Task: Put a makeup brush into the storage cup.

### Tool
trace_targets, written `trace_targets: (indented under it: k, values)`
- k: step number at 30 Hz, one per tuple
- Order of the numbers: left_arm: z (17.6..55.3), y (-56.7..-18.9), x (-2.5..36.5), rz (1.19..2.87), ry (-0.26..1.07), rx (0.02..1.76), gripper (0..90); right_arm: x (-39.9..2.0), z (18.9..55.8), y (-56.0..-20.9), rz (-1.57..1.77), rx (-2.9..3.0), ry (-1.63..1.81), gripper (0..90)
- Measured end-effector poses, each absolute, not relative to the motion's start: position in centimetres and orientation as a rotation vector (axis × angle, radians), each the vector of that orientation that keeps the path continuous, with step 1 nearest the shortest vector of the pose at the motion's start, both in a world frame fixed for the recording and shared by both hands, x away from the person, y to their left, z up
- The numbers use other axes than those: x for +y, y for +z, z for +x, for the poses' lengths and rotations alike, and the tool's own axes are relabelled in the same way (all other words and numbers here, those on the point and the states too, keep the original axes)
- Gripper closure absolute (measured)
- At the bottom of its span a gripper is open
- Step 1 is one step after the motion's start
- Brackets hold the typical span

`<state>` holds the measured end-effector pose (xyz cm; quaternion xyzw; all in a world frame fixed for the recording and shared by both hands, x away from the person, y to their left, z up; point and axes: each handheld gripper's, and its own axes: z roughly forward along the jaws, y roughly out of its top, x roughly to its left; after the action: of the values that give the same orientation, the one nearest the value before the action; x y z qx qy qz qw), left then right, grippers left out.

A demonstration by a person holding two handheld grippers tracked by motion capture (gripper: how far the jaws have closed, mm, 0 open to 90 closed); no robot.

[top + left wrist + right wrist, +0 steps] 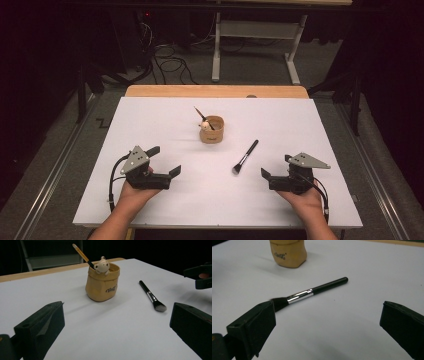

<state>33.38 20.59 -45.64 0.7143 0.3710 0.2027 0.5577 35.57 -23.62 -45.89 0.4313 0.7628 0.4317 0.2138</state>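
- Landmark: tan brush pot (212, 130), bag-shaped with a small bear figure (102, 265) on its rim, standing upright on the white table sheet (150, 120), toward the far middle.
- A thin brush with a yellow handle (80, 253) stands in the pot, leaning up and away over the rim beside the bear.
- Black makeup brush (245, 156) lies flat on the sheet, near side of the pot and to its right, apart from it. Handle end points toward the pot's right side, bristles point toward the person.
- Right gripper (274, 168): jaws wide apart, holding nothing. It sits nearer the person than the pot and well to the right, resting low over the sheet in the person's right hand (302, 200). The brush bristles lie just beside its left jaw in the right gripper view; contact can't be judged there.
- Left gripper (164, 160): jaws wide apart, nothing between them. Nearer the person than the pot and to its left, held in the left hand (134, 192).
- Bare sheet between the left gripper and the pot, likewise between the right gripper and the brush handle.
- Beyond the pot: wooden table edge (215, 91), then a white table frame (255, 45) and cables (170, 62) on the floor.
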Motion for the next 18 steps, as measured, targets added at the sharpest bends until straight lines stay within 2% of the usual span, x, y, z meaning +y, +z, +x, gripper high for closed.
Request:
trace_targets:
  k: [8, 12, 18]
  values:
    - [33.3, -45.6, 21.6, 1.702, 0.468, 0.907, 0.5, -23.8, 35.7, -46.1, 1.232, 2.138, 1.141, 2.4]
    - [33.0, -45.6, 22.2, 1.742, 0.51, 0.905, 0.4, -24.2, 36.0, -45.9, 1.275, 2.144, 1.133, 2.3]
    - [33.0, -46.3, 23.3, 1.716, 0.502, 0.927, 0.3, -25.1, 36.5, -45.6, 1.309, 2.178, 1.032, 0.3]
